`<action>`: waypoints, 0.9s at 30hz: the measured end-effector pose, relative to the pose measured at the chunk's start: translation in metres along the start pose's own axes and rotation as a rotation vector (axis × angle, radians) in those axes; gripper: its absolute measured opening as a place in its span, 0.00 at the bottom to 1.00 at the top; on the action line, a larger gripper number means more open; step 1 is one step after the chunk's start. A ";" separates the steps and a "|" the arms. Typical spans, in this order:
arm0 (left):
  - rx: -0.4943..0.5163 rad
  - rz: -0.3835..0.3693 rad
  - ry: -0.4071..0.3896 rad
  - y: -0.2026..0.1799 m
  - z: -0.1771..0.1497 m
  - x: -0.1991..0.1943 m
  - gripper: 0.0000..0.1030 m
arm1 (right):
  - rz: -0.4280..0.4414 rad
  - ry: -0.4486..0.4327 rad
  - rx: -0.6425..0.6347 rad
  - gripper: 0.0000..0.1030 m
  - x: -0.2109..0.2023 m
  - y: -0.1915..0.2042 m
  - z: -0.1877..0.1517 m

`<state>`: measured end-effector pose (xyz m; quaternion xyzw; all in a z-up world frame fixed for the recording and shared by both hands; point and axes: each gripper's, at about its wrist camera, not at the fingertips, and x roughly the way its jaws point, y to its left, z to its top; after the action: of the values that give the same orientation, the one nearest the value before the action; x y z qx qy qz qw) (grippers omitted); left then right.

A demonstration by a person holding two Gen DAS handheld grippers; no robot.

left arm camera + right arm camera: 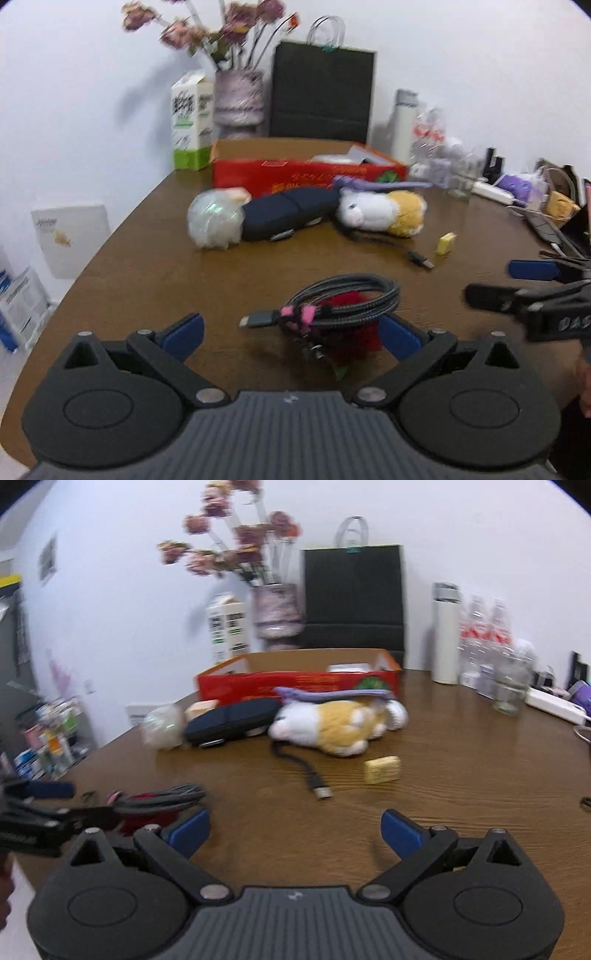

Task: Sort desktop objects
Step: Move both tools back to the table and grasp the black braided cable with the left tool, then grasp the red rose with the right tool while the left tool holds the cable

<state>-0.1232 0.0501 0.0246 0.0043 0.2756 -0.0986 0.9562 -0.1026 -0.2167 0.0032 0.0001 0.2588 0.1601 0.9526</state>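
A coiled grey braided cable (pixel 343 299) with a pink tie lies on a red flower-like thing (pixel 354 332) near the table's front. My left gripper (pixel 291 334) is open, its blue pads (pixel 184 332) on either side of that bundle without pressing on it. My right gripper (pixel 295 830) is open over bare wood with nothing between its fingers. It also shows at the right edge of the left wrist view, right gripper (pixel 506 284). Farther back lie a white and yellow plush toy (pixel 332 725), a dark blue case (pixel 231 722), a clear wrapped ball (pixel 214 219), a yellow eraser (pixel 382 770) and a black USB cable (pixel 306 771).
A red cardboard box (pixel 295 683) stands behind the toys on the brown table (pixel 461 775). Behind it are a vase of flowers (pixel 275 609), a carton (pixel 190 122) and a black paper bag (pixel 352 594). A white flask (pixel 445 633), bottles and clutter fill the right side.
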 end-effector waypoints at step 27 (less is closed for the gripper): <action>-0.448 -0.350 0.099 0.048 0.022 0.053 0.15 | 0.248 0.071 -0.143 0.84 0.045 0.073 0.000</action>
<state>-0.0585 0.0862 0.0134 -0.2497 0.3333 -0.1984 0.8872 -0.0885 -0.1334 -0.0125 -0.0416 0.2781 0.2943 0.9134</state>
